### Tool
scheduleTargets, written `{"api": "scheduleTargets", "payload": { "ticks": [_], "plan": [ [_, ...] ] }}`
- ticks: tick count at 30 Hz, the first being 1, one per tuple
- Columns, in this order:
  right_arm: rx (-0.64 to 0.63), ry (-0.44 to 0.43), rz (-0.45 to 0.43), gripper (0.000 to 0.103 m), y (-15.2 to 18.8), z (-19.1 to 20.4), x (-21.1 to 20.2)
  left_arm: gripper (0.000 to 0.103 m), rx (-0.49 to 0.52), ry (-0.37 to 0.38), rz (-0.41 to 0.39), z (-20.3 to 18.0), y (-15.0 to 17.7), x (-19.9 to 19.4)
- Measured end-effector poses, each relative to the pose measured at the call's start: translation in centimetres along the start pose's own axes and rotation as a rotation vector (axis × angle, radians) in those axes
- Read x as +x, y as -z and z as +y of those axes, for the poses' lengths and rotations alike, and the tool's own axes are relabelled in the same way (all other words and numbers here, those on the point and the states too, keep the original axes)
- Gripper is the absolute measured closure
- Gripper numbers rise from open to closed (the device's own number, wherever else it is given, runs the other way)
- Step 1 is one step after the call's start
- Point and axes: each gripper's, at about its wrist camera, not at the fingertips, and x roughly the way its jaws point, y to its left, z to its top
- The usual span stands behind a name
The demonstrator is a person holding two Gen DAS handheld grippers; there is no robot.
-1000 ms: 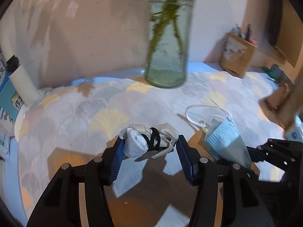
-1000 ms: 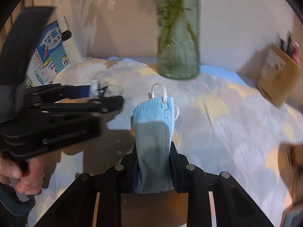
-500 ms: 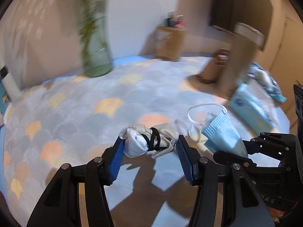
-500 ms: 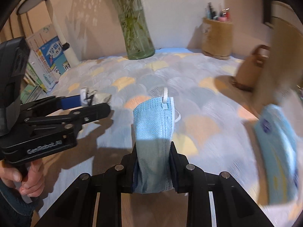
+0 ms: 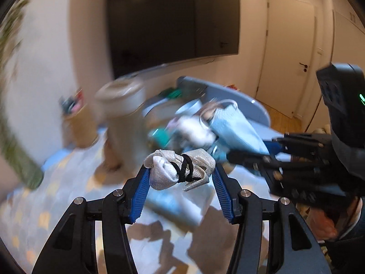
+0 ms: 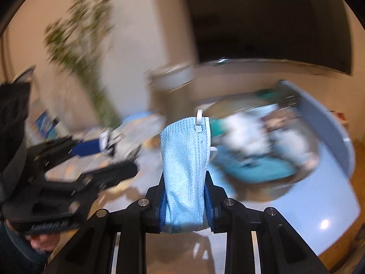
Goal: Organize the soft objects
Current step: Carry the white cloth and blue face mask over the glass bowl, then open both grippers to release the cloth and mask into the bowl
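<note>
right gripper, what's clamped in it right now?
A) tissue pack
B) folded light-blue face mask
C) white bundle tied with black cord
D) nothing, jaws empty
B: in the right wrist view the right gripper has its blue pads pressed on both sides of a folded light-blue face mask; the white bundle tied with black cord sits between the pads of the left gripper instead.

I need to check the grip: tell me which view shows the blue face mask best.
The right wrist view: the blue face mask stands sharp and central, clamped in the right gripper. The left wrist view shows it smaller, sideways.
</note>
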Motion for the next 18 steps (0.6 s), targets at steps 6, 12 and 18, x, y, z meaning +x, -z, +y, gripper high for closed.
{"api": "scheduleTargets", "payload": {
  "ticks": [6,12,18],
  "plan": [
    [0.095,0.073,-0.048,0.076,-5.1,-7.9,0.0,0.051,-0.012,-0.013,-0.013,-2.0,-4.3,4.8],
    [0.157,0.057,0.013,0.076,-9.9,-12.2,4.9,0.051,-0.051,-0.056,0.009,-1.2,-5.9,9.3],
    [0.193,0.031,0.081,0.068,-13.0,-13.8,10.1,0.048,-0.042,-0.095,0.031,-1.2,-6.5,11.7]
  ]
}}
